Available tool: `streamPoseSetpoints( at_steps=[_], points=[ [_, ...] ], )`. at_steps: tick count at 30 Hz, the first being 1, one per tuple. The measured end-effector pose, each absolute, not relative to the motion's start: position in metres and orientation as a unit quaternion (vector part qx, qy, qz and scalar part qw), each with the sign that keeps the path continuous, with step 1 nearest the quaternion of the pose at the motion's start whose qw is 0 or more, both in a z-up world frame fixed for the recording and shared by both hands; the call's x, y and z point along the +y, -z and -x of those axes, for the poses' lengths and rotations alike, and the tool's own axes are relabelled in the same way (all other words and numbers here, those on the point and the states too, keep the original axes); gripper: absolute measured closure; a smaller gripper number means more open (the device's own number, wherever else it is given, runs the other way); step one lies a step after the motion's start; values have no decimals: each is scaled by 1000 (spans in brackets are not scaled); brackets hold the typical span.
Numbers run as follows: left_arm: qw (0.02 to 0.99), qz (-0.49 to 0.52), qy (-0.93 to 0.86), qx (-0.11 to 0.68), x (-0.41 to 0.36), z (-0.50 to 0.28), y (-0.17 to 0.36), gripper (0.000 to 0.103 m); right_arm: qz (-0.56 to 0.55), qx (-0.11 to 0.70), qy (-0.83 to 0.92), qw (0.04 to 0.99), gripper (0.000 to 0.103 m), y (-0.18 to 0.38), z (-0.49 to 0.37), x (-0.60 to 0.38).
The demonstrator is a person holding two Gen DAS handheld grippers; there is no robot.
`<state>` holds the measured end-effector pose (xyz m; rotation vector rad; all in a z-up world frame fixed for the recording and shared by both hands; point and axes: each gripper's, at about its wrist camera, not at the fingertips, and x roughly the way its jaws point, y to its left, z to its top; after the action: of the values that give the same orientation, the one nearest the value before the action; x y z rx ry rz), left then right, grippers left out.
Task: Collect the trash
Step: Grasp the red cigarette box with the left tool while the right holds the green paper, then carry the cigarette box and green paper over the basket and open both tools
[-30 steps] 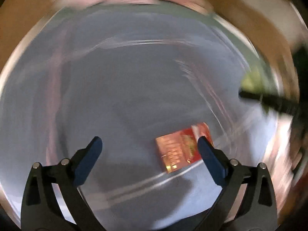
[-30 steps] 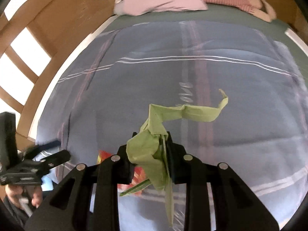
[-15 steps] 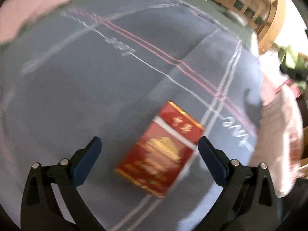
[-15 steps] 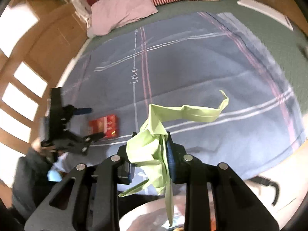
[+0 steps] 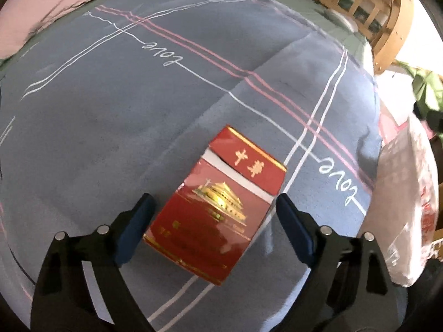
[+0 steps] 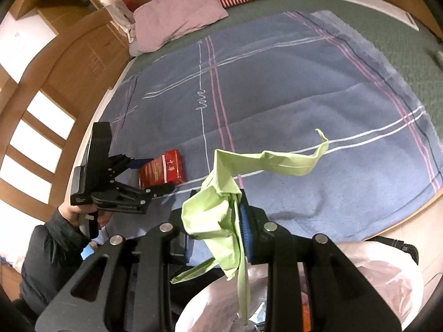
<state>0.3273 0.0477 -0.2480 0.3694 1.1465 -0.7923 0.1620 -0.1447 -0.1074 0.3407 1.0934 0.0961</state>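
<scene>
I've brought my left gripper (image 5: 210,215) down astride the red cigarette pack (image 5: 216,202) on the blue blanket (image 5: 110,110), jaws closing but not yet touching (right gripper (image 6: 214,228) clamps green paper (image 6: 221,207) above the bag (image 6: 373,271)).

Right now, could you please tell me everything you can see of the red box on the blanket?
The red box is a glossy cardboard pack with gold edging, a gold building emblem and gold characters on its flip lid, which stands slightly ajar. It lies flat, face up, on the blue blanket, skewed to the stripes. The left gripper straddles it, its jaws closing, pads not yet pressing.
</scene>
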Motion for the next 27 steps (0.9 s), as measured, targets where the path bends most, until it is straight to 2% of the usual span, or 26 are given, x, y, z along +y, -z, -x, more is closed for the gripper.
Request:
streamPoseSetpoints(
  at_steps=[2, 5, 7, 8, 9, 13, 17, 22, 27],
  points=[
    [748, -196, 366, 517, 44, -317, 251, 4, -164, 516, -49, 839, 75, 108, -160, -143],
    [749, -233, 367, 499, 42, -304, 253, 4, -167, 514, -51, 840, 75, 107, -157, -141],
    [755, -199, 365, 508, 49, -310, 251, 10, -170, 513, -50, 840, 75, 106, -156, -142],
    [761, -186, 358, 509, 53, -313, 249, 23, -171, 513, -50, 840, 75, 106, -154, -141],
    [768, -165, 347, 512, 59, -320, 246, 26, -172, 512, -49, 840, 75, 106, -154, -141],
    [789, -116, 318, 512, 72, -326, 231, 27, -167, 508, -44, 844, 75, 104, -151, -138],
    [841, -104, 250, 468, 74, -303, 186, 28, -161, 483, -48, 859, 75, 90, -139, -138],
    [907, -143, 158, 363, 59, -215, 108, 27, -139, 449, -53, 881, 75, 66, -109, -146],
    [923, -96, 154, 339, 38, -134, 69, 27, -117, 433, -50, 892, 75, 48, -64, -160]
  ],
)
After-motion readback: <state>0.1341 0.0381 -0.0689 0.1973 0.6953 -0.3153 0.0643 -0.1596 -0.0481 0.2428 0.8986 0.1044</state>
